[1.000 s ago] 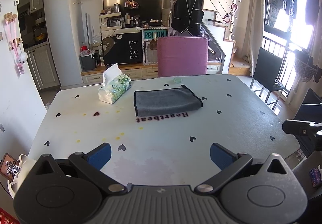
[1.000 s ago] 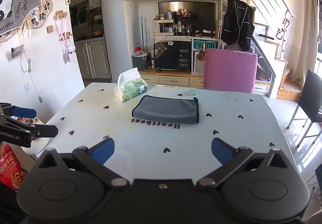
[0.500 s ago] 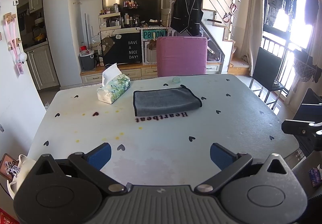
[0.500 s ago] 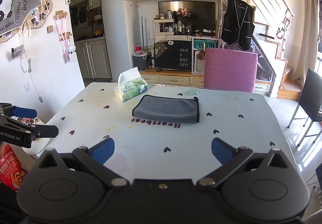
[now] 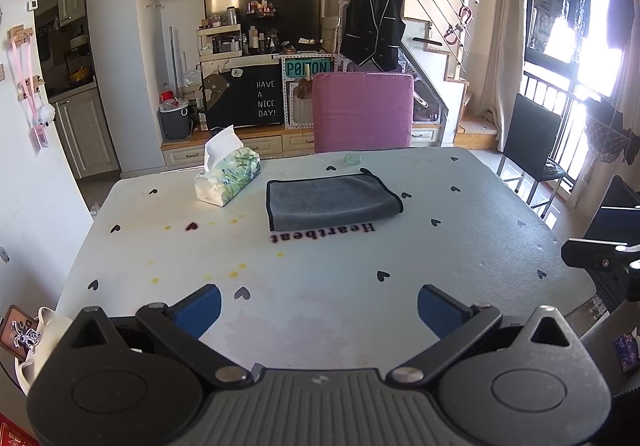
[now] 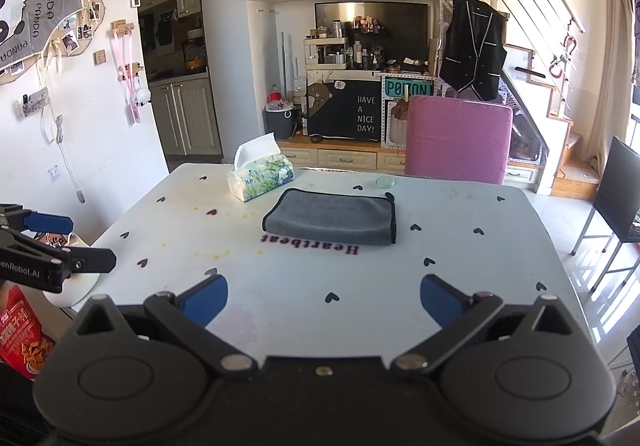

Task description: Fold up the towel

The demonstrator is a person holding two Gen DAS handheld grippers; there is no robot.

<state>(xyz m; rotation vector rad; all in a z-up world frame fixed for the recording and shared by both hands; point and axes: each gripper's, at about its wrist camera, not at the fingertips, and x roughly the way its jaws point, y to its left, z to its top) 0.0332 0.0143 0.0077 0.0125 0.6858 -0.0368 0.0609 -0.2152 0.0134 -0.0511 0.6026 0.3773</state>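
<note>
Nothing moved since earlier frames; both grippers hold same hover. Gray towel (image 5: 333, 201) (image 6: 334, 217) folded flat on tabletop (image 5: 320, 266), just beyond "Heartbeat" print (image 5: 322, 232), long axis running parallel to print. Tissue box (image 5: 228, 181) left of towel. Left gripper (image 5: 319, 310) jaws apart, right gripper (image 6: 323, 301) jaws apart, both well short of towel.

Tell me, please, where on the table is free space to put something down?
The table is bare from the "Heartbeat" lettering down to both open grippers, left gripper and right gripper, and also right of the towel. It is crowded at the far side, around the tissue box, towel and small dish.
</note>
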